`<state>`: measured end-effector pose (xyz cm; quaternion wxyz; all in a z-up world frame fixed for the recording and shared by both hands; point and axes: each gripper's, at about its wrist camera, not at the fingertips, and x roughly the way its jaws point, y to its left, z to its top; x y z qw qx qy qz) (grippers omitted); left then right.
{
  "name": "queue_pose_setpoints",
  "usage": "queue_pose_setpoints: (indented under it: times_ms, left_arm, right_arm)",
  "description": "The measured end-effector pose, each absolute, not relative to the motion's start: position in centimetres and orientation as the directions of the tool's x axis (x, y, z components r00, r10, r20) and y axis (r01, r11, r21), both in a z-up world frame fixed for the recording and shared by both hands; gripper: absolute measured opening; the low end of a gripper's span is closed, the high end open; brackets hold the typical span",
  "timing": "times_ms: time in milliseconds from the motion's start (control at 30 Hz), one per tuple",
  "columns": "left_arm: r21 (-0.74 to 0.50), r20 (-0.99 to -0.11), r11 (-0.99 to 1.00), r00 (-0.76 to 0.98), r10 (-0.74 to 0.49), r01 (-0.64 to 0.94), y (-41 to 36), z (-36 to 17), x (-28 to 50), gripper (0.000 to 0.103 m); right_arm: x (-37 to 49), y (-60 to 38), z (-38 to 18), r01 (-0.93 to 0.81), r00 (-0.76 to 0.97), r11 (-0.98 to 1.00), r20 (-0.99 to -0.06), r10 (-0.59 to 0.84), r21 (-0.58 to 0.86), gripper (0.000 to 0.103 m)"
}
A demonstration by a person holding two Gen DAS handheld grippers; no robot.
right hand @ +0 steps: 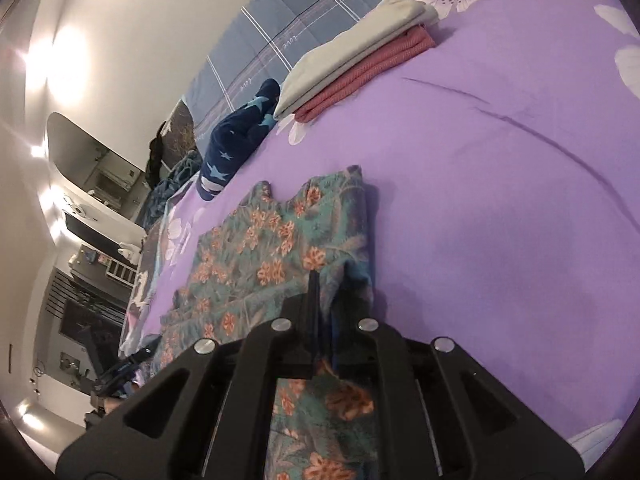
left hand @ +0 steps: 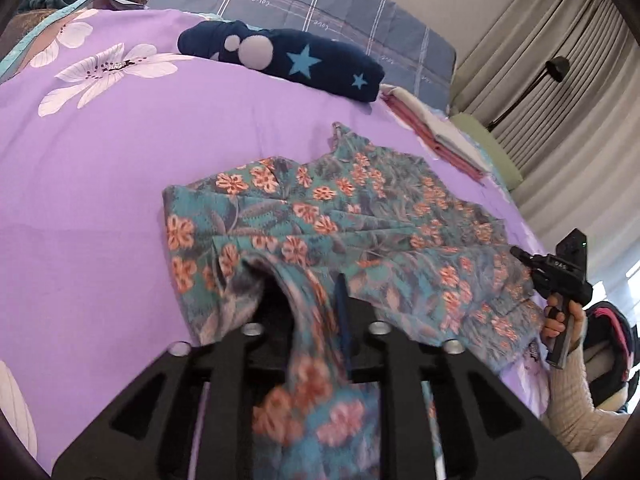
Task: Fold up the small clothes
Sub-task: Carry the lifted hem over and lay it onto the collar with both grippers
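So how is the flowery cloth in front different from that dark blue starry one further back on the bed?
The flowery garment is teal with orange blossoms; the navy garment is dark blue with pale blue stars and white spots. The flowery garment lies spread out, partly folded over itself, while the navy garment is bunched into a compact roll. Both tools' fingers have the flowery garment between them; the navy garment lies untouched near the pillow end. Both rest on the purple bedsheet.
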<state>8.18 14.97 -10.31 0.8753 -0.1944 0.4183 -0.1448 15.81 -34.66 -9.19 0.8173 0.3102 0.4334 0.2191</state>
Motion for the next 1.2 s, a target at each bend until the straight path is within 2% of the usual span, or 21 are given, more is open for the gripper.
queue_pose_setpoints:
  times_ms: [33,133,300,467,500,533,567,700,767,800,867,967,1033,1067,1100,1167,1200]
  left_arm:
    - [-0.459,-0.674,0.884,0.613,-0.413,0.091,15.1,-9.8,7.6,0.031]
    - [-0.442,-0.666,0.891,0.626,-0.405,0.106,15.3,-8.5,5.7,0.033]
    - [-0.415,-0.699,0.904,0.601,-0.388,0.100,15.4,-8.8,2.6,0.033]
    - [-0.410,-0.710,0.907,0.587,-0.387,0.103,15.2,-9.1,1.4,0.014]
    - [-0.415,-0.708,0.904,0.586,-0.394,0.107,15.2,-9.1,1.3,0.008]
    - [-0.425,-0.700,0.898,0.586,-0.407,0.115,15.2,-9.0,1.4,0.006]
    - [-0.434,-0.687,0.892,0.594,-0.419,0.128,15.2,-8.6,1.4,0.006]
    - [-0.431,-0.604,0.884,0.670,-0.431,0.180,15.2,-5.3,2.4,0.005]
    - [-0.393,-0.581,0.900,0.709,-0.401,0.187,15.3,-3.4,3.8,0.005]
    - [-0.383,-0.578,0.905,0.716,-0.391,0.186,15.3,-2.9,4.5,0.005]
    - [-0.384,-0.579,0.905,0.716,-0.390,0.182,15.3,-2.4,5.9,0.005]
    - [-0.366,-0.608,0.909,0.688,-0.396,0.199,14.3,-3.5,6.7,0.005]
    - [-0.366,-0.624,0.908,0.671,-0.401,0.203,14.0,-4.5,6.4,0.005]
    - [-0.371,-0.632,0.908,0.662,-0.402,0.197,14.0,-5.1,6.4,0.005]
    - [-0.381,-0.645,0.906,0.650,-0.402,0.182,14.2,-6.0,6.4,0.005]
    - [-0.394,-0.662,0.906,0.636,-0.395,0.153,14.6,-7.1,6.4,0.005]
    - [-0.403,-0.670,0.905,0.630,-0.393,0.136,14.9,-7.6,6.4,0.005]
  right_arm:
    - [15.5,-34.8,-8.9,-0.096,0.529,0.721,-0.578,0.621,0.687,0.010]
    - [13.9,-35.3,-7.7,-0.126,0.536,0.744,-0.586,0.608,0.656,0.021]
    - [11.0,-36.2,-7.2,-0.158,0.530,0.778,-0.613,0.586,0.608,0.026]
    - [10.3,-36.9,-8.2,-0.145,0.500,0.777,-0.632,0.592,0.613,0.026]
    - [10.4,-36.9,-8.2,-0.145,0.493,0.765,-0.624,0.606,0.628,0.023]
    - [10.5,-36.9,-8.2,-0.156,0.484,0.748,-0.610,0.628,0.645,0.009]
    - [10.5,-36.8,-7.9,-0.174,0.474,0.730,-0.594,0.650,0.660,0.002]
    - [10.7,-37.3,-5.6,-0.248,0.501,0.628,-0.457,0.735,0.737,0.000]
    - [11.6,-37.6,-4.2,-0.258,0.521,0.595,-0.409,0.749,0.761,0.000]
    - [12.4,-37.6,-3.2,-0.263,0.537,0.588,-0.391,0.748,0.765,0.000]
    - [13.6,-37.4,-1.7,-0.253,0.573,0.638,-0.418,0.705,0.727,0.000]
    - [14.9,-36.9,-1.9,-0.232,0.552,0.727,-0.528,0.646,0.647,0.010]
    - [14.7,-36.5,-3.8,-0.224,0.506,0.774,-0.608,0.612,0.592,0.053]
    - [14.4,-36.3,-4.7,-0.227,0.487,0.787,-0.634,0.601,0.573,0.057]
    - [13.9,-36.0,-6.1,-0.232,0.453,0.802,-0.669,0.589,0.550,0.057]
    - [13.2,-35.8,-7.5,-0.228,0.430,0.800,-0.679,0.595,0.556,0.056]
    - [12.7,-36.1,-8.1,-0.218,0.432,0.793,-0.672,0.601,0.569,0.040]
